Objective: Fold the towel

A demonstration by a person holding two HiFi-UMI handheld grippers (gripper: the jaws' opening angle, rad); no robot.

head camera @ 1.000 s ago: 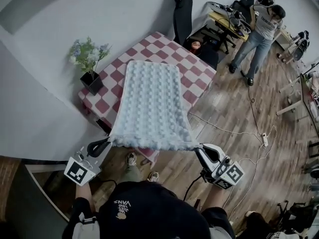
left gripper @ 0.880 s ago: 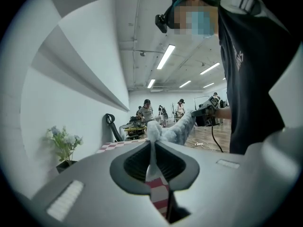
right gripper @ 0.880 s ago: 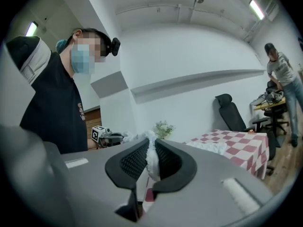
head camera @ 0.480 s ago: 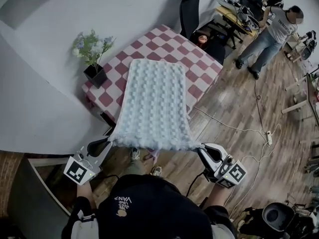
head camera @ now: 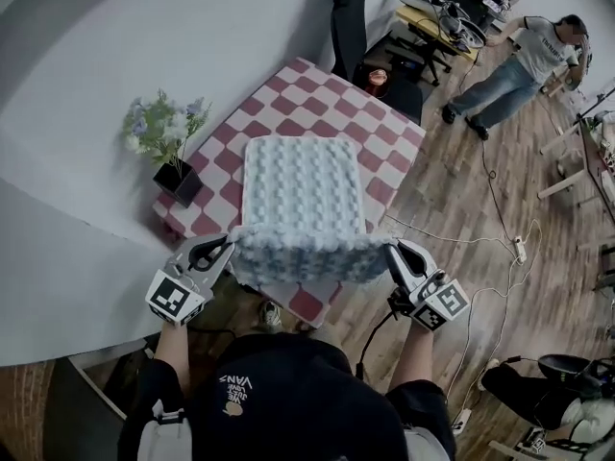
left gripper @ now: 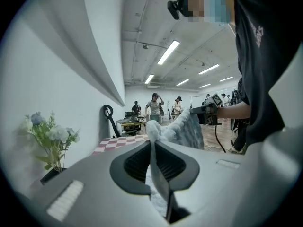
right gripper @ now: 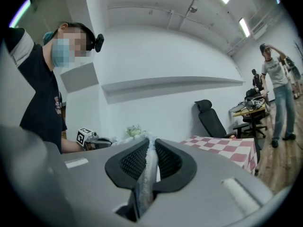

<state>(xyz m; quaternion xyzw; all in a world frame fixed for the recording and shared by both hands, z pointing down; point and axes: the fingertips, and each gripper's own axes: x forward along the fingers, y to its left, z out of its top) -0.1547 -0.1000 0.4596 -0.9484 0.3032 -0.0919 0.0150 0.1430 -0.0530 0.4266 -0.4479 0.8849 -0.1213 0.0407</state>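
A pale blue bubble-textured towel (head camera: 303, 185) lies on the red-and-white checked table (head camera: 332, 99). Its near edge (head camera: 303, 253) is lifted and stretched between my two grippers above the table's front edge. My left gripper (head camera: 229, 245) is shut on the left near corner, with the cloth (left gripper: 154, 145) pinched between its jaws. My right gripper (head camera: 389, 248) is shut on the right near corner, and a strip of the towel (right gripper: 149, 167) runs between its jaws. From the left gripper view, the towel (left gripper: 182, 129) stretches across to the right gripper (left gripper: 208, 110).
A potted plant with pale flowers (head camera: 163, 137) stands at the table's left corner. A black chair (head camera: 348, 22) is behind the table by the white wall. A person (head camera: 524, 60) stands on the wooden floor at the far right, near a cluttered desk. Cables (head camera: 480, 257) cross the floor.
Both grippers have carried the towel's near edge forward and a little down, from off the table's front to over it. The towel's flat part now looks shorter.
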